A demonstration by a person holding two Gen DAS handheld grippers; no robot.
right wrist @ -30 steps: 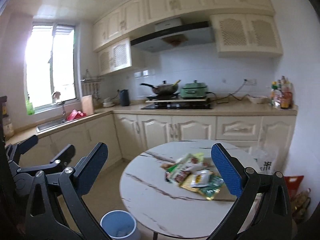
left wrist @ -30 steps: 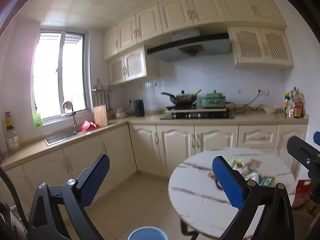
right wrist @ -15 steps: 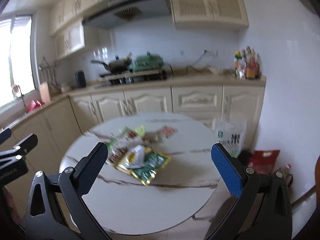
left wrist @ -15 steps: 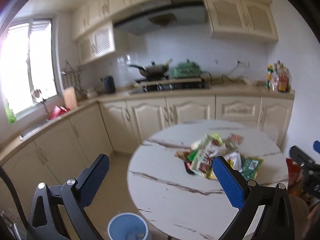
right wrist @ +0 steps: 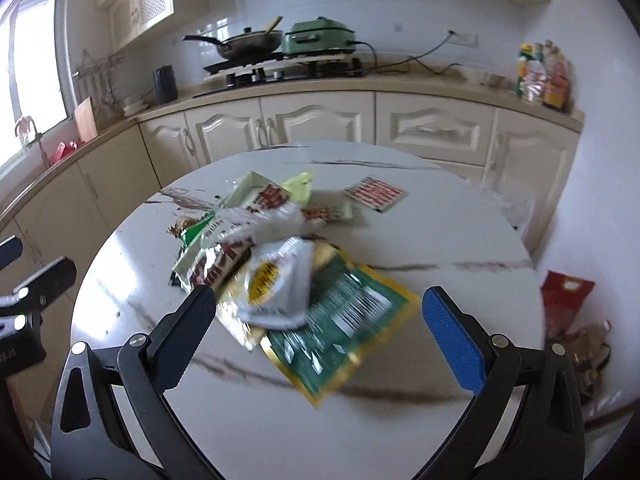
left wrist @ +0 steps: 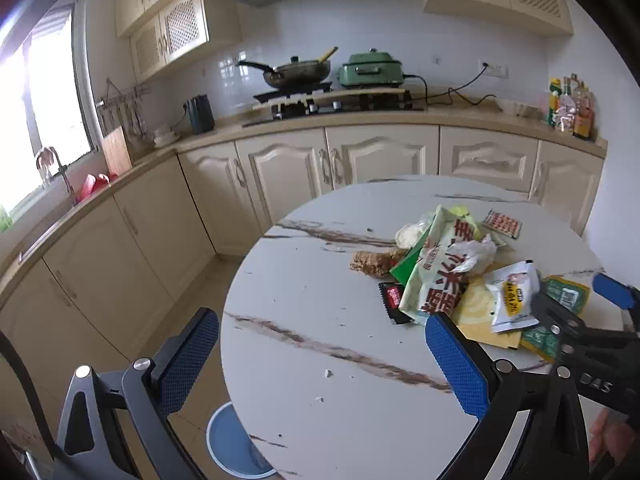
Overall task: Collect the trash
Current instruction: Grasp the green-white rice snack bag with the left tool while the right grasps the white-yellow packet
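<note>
left gripper [left wrist: 320, 360]: fingers spread wide, nothing between them; hangs over the near-left edge of the round marble worktop [left wrist: 320, 300]; one finger off the edge, above the floor
right gripper [right wrist: 318, 330]: fingers released, wide apart, empty; hovers over the near side of the wrapper pile; view is motion-blurred
bin: blue bin [left wrist: 232, 446] on the floor, partly tucked under the near-left edge of the worktop; contents cannot tell
nearest trash: green-and-gold foil packet [right wrist: 340, 320] lies flat between the right fingers' tips; a white pouch with yellow label [right wrist: 280, 284] overlaps its far-left corner
mid pile: big pale-green bag with red characters [left wrist: 436, 276] lies across the heap; small black sachet [left wrist: 394, 300] pokes out at its left edge; brown crumbly snack piece [left wrist: 370, 262] just left of the pile; crumpled clear plastic [left wrist: 474, 254] on top
far trash: red-striped flat sachet [right wrist: 375, 193] alone, apart from the pile, toward the far-right edge of the worktop
pile place: right half of the worktop; left half bare apart from crumbs
background: kitchen counter [left wrist: 460, 118] with wok [left wrist: 296, 72] and green cooker [left wrist: 370, 68] on the hob; bottles [left wrist: 570, 106] at the counter's right end; sink under the window at far left
</note>
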